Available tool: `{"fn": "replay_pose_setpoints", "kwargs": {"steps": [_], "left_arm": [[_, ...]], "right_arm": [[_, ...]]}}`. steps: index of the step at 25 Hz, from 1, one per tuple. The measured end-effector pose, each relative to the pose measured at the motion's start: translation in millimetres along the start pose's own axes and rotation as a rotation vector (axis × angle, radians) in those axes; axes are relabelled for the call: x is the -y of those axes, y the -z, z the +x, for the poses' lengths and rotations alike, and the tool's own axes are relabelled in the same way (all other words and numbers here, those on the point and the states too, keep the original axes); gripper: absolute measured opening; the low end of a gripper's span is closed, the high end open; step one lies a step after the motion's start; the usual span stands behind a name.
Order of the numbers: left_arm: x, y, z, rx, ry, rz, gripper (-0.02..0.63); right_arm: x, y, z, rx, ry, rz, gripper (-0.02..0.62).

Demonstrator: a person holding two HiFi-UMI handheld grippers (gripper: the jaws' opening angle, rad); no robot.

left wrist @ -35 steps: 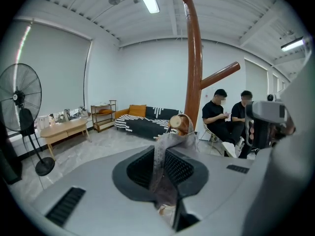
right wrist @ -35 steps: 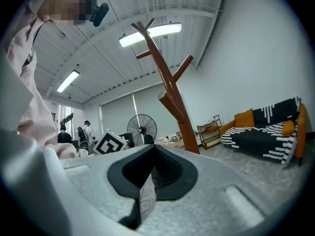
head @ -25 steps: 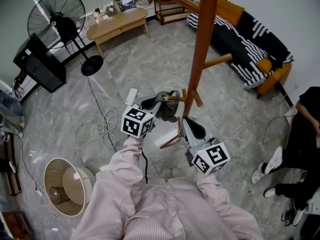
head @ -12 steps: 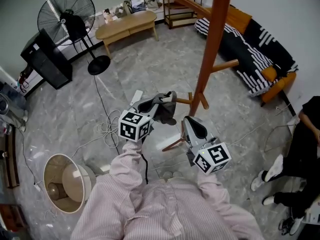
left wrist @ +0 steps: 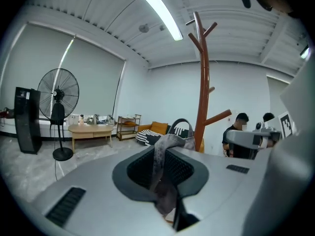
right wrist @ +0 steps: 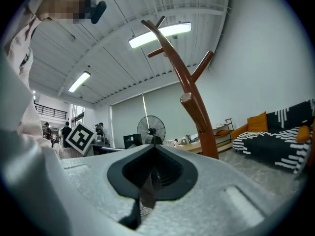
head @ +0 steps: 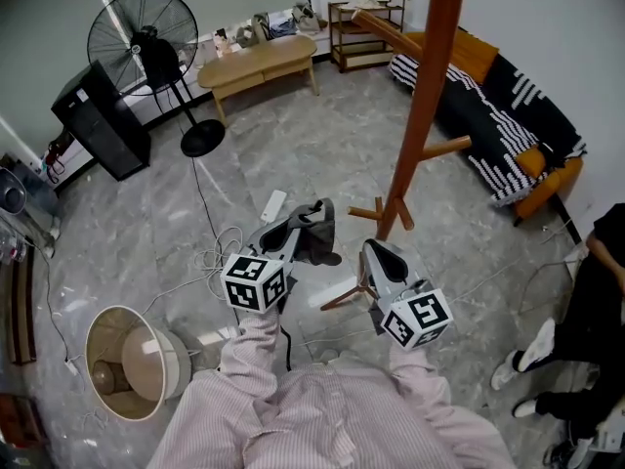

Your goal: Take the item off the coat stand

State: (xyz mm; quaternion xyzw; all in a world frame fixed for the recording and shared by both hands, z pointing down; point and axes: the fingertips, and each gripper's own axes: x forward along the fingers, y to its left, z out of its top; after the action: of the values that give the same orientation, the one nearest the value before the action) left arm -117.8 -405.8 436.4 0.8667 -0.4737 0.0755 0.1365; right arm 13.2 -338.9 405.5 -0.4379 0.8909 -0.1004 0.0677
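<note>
Left gripper view: L gripper [left wrist: 161, 173] pinching grey cloth [left wrist: 171, 142] | cloth clear of stand [left wrist: 202, 90] | R gripper [right wrist: 149, 173] closed

Grey marble floor [head: 293, 154]; standing fan [head: 142, 42], wooden table [head: 259, 62], striped sofa [head: 498, 106].

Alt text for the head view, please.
The left gripper holds a grey cloth just left of a wooden coat stand, clear of its pegs. The right gripper, shut and empty, is beside it above a grey stone floor.
</note>
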Motion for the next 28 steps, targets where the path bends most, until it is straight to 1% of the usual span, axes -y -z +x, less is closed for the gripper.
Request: {"fn": "replay_pose_setpoints", "kwargs": {"steps": [6, 11, 19, 28], "left_arm": [[-0.3, -11.4, -30.4, 0.066, -0.055, -0.021, 0.041], [-2.5, -12.6, -52.6, 0.1, -0.102, -0.032, 0.041], [3.1, -7.1, -72.9, 0.114, -0.132, -0.037, 0.041], [11.1, -0.4, -88.4, 0.127, -0.169, -0.015, 0.041]], "right_arm": [[-3.3, 1.3, 1.3, -0.006, -0.016, -0.01, 0.005], [-6.4, -0.7, 3.1, -0.002, -0.02, -0.016, 0.005], [-9.2, -2.6, -3.8, 0.001, -0.026, -0.018, 0.005], [0.5, -4.9, -14.4, 0.021, -0.003, -0.009, 0.005]]}}
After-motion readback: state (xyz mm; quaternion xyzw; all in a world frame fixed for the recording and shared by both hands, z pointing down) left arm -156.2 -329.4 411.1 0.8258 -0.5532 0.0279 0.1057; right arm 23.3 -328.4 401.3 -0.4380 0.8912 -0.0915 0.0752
